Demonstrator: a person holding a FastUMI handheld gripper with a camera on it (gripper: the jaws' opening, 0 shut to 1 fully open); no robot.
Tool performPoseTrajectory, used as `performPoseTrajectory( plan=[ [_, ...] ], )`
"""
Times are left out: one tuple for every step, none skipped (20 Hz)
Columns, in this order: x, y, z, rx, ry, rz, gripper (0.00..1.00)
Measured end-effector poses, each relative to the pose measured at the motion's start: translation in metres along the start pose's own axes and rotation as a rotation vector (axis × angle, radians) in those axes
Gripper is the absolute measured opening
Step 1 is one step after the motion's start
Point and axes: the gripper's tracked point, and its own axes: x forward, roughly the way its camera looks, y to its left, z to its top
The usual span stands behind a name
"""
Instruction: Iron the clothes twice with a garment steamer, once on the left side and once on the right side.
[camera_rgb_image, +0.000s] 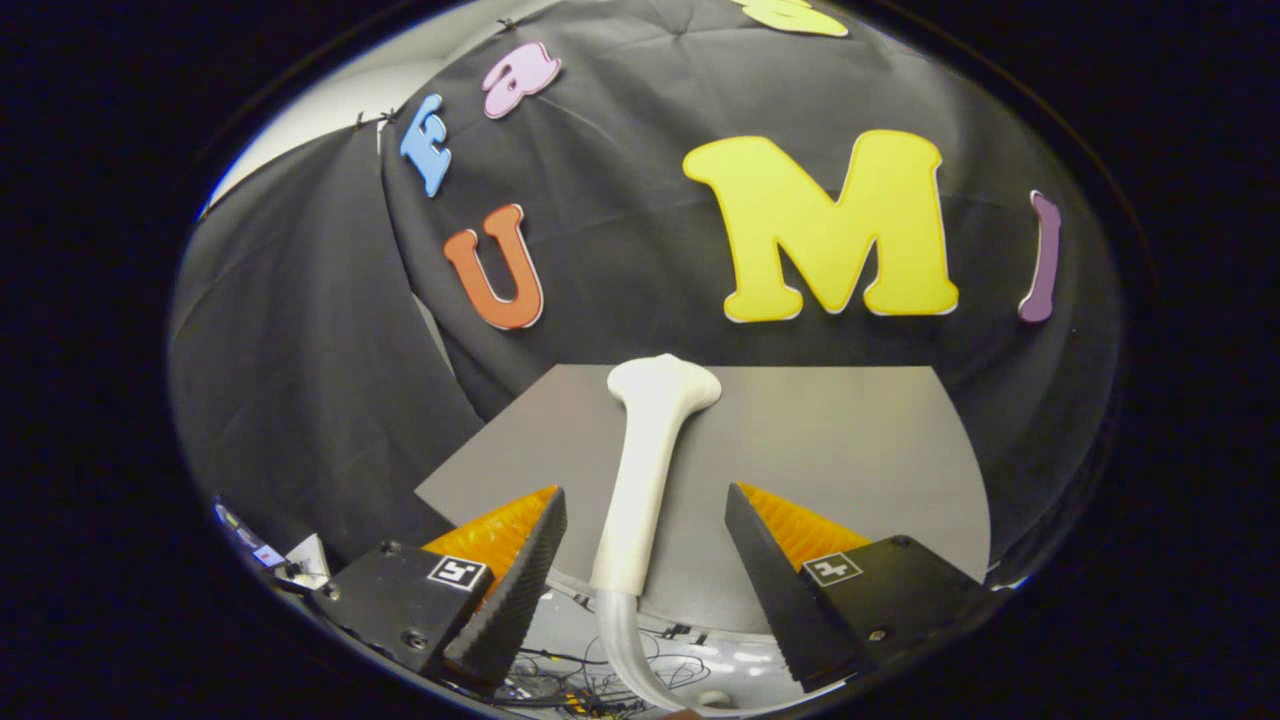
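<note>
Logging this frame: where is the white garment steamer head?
In the gripper view the white plastic garment steamer head stands between the open claw's fingers, untouched, over the grey table.

Steamer handle (640, 480) between spread jaws, untouched

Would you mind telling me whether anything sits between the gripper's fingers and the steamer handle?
Nothing visible does. The gripper is open, and the white steamer handle stands in the gap between its fingers, apart from both, over the grey table.

Hand-held gripper (645, 540) level, fingers spread wide apart, pressing on nothing.
</note>
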Motion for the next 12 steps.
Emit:
performPoseTrajectory(
  plan=[
    [0.01, -0.003, -0.002, 0.003, 0.028, -0.009, 0.99],
    [0.02, -0.006, -0.004, 0.005, 0.06, -0.021, 0.99],
    [0.03, -0.007, -0.005, 0.009, 0.089, -0.026, 0.99],
    [0.039, -0.007, -0.005, 0.016, 0.113, -0.027, 0.97],
    [0.046, -0.006, -0.006, 0.028, 0.133, -0.028, 0.96],
    [0.054, -0.006, -0.007, 0.038, 0.151, -0.035, 0.95],
    [0.06, -0.005, -0.007, 0.041, 0.161, -0.041, 0.91],
    [0.06, -0.002, -0.007, 0.036, 0.166, -0.05, 0.88],
    [0.069, -0.003, -0.006, 0.023, 0.168, -0.065, 0.86],
    [0.073, -0.005, -0.005, 0.002, 0.163, -0.083, 0.83],
    [0.077, -0.004, -0.004, -0.006, 0.155, -0.094, 0.8],
    [0.08, -0.001, -0.004, 0.003, 0.156, -0.097, 0.79]
  ],
)
